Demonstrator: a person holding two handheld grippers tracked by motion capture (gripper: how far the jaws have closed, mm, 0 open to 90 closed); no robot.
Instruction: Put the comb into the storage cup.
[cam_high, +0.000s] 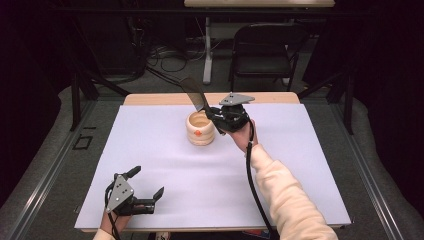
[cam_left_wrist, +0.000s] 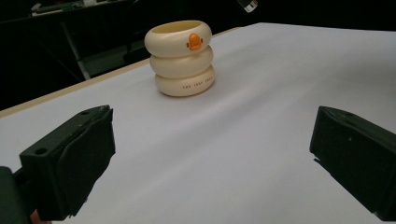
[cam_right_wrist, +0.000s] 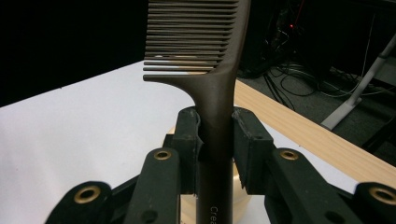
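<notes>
One dark comb (cam_right_wrist: 212, 70), one cream ringed holder with an orange duck bill (cam_left_wrist: 181, 58), two handheld grippers, one white table mat (cam_high: 165, 170) and one folding chair (cam_high: 265, 47)

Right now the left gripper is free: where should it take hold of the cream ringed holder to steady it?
Grip the holder across its middle ring, coming in level from the near side with the open left gripper. It stands upright, and the grooves between its rounded rings should seat the jaws. Stay below the rim, where the right gripper holds the comb above.

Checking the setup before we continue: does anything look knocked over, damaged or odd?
Nothing stands out. The cream holder stands upright on the white sheet; the right gripper clamps the comb by its handle, teeth intact.
</notes>
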